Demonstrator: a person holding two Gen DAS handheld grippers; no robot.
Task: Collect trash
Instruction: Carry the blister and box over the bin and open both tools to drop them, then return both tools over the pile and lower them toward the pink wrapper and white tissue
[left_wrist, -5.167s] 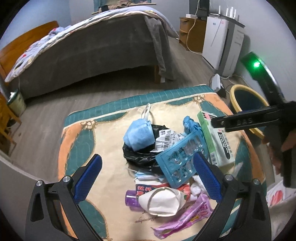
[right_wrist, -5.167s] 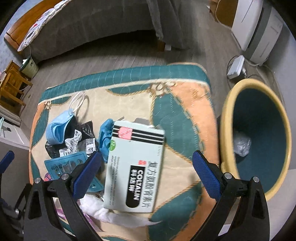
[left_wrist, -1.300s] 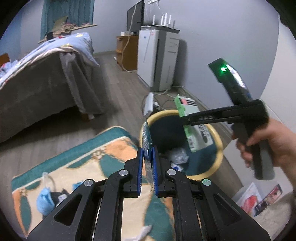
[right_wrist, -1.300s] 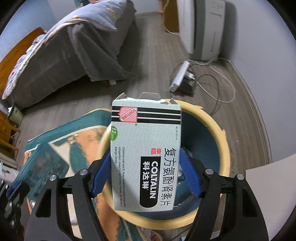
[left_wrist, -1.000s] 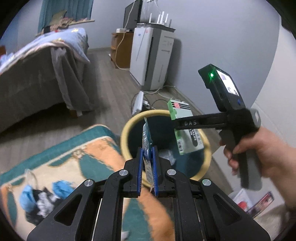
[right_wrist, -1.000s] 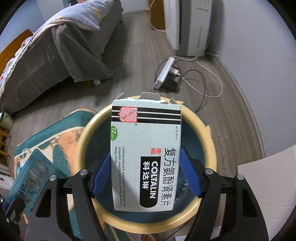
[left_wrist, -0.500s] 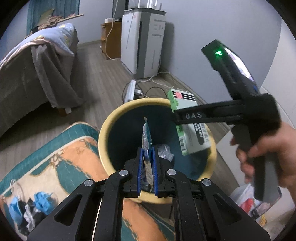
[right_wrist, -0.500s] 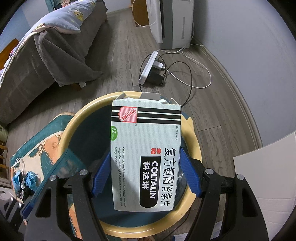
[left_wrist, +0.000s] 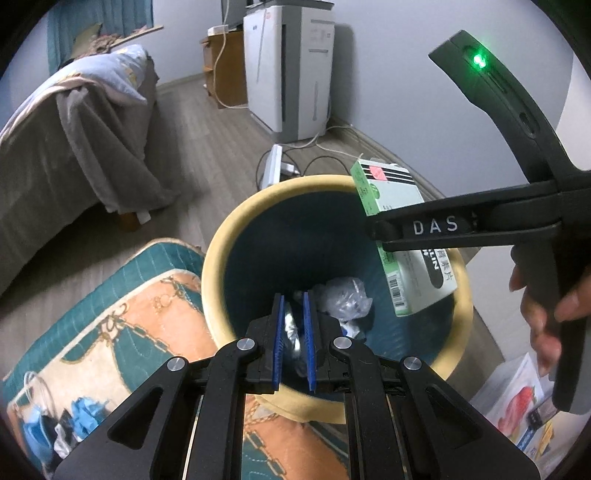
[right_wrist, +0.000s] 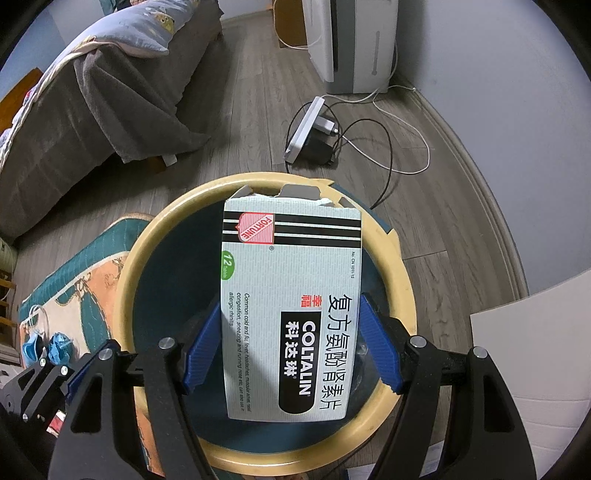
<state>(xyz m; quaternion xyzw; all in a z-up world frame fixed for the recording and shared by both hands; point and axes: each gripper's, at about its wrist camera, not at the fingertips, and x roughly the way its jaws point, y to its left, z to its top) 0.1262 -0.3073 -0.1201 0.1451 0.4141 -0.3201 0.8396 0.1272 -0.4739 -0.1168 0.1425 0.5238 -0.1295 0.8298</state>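
Right gripper (right_wrist: 290, 345) jaws pinch the medicine box (right_wrist: 291, 306) above the bin (right_wrist: 125, 280); left gripper (left_wrist: 294, 341) jaws slightly parted, seemingly empty, bin (left_wrist: 218, 240) beneath.

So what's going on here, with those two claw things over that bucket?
A person is clearing up trash with a hand-held claw in each hand. The right claw grips a Coltalin medicine box above the yellow-rimmed bin. The left claw also hangs over the bin, nearly closed, apparently with nothing between its pads. More trash sits on the patterned mat.
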